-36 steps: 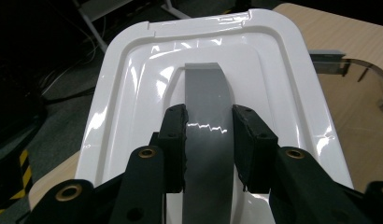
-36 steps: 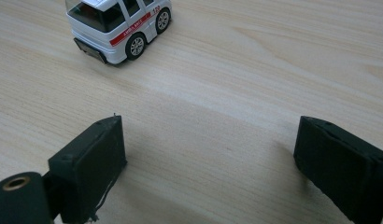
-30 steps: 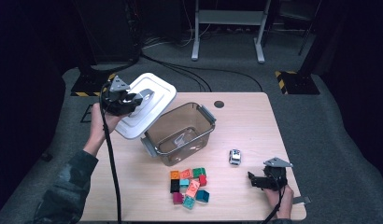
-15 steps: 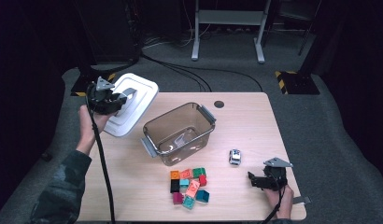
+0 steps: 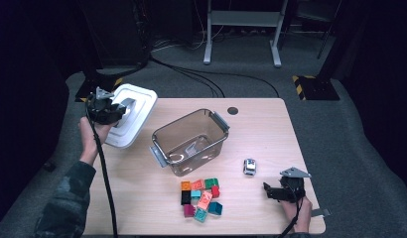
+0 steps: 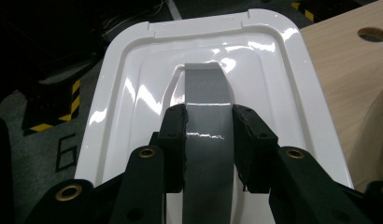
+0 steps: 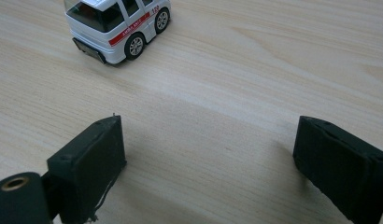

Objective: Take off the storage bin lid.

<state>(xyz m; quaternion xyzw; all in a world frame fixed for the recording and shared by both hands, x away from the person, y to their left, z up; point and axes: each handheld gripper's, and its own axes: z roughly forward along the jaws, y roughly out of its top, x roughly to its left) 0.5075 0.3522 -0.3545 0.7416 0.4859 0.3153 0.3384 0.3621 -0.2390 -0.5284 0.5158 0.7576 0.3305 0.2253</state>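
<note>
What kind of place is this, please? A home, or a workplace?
Probably a lab or studio for recording, not a home: a bare table on grey carpet, loose cables across it, and hazard-striped feet of equipment stands.

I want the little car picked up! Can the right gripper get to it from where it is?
Probably yes. The right gripper has its jaws wide open and holds nothing, and bare table lies between it and the toy car.

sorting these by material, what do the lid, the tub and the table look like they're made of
Lid: looks like glossy white moulded plastic, with bright highlights on its ribs; its grey handle strip also shines.
Tub: clear, smoke-tinted plastic, probably; the table shows through its walls. Its grey end clips look opaque.
Table: pale wood-grain top, matte, likely laminate rather than solid wood.
</note>
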